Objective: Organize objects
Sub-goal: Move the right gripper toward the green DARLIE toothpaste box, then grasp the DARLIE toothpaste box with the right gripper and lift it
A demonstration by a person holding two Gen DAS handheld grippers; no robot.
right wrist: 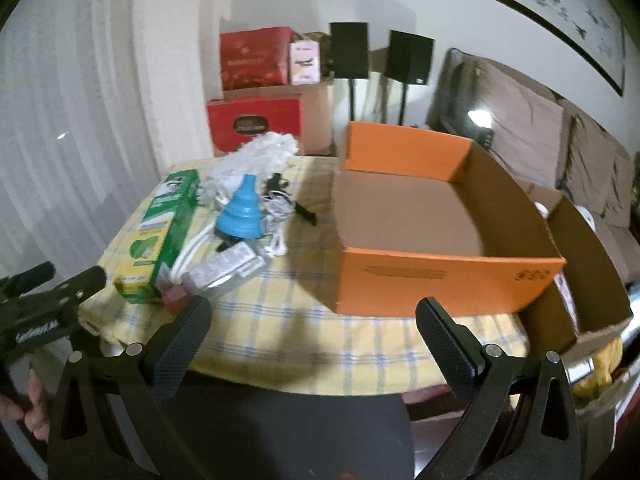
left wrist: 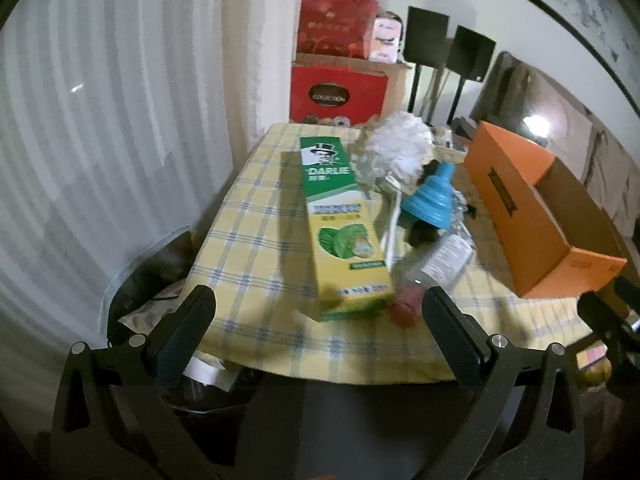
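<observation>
A: Starting nearest us: the left gripper (left wrist: 318, 312) hangs at the table's near edge with its jaws spread wide, nothing between them. The right gripper (right wrist: 314, 318) is just as wide and just as bare, facing the orange box (right wrist: 444, 280).

B: So neither claw has anything yet?

A: Nothing. Just beyond the left fingers lies the toothpaste carton (left wrist: 340, 220), flat on the checked tablecloth (left wrist: 248, 216), its near end pointing between the pads. Right beside that end sits a small reddish thing (left wrist: 406, 306); the view is blurred there, so I can't say what it is.

B: And behind it?

A: A clear bottle (left wrist: 440, 258) lying on its side, then the blue collapsible funnel (left wrist: 430, 198) standing mouth-down, with a white cord (right wrist: 276, 212) and something black (right wrist: 280, 186) close by. Farthest in the heap is the white mesh sponge (left wrist: 398, 148), its handle running forward alongside the carton.

B: What about the box?

A: Open, on the right side of the table, well apart from the pile, and its floor looks bare from the right wrist camera.

B: So the score?

A: By my reading, barely started. Every item sits outside the box; all of them are left to move. The carton looks the likeliest first pick for the left claw.
</observation>
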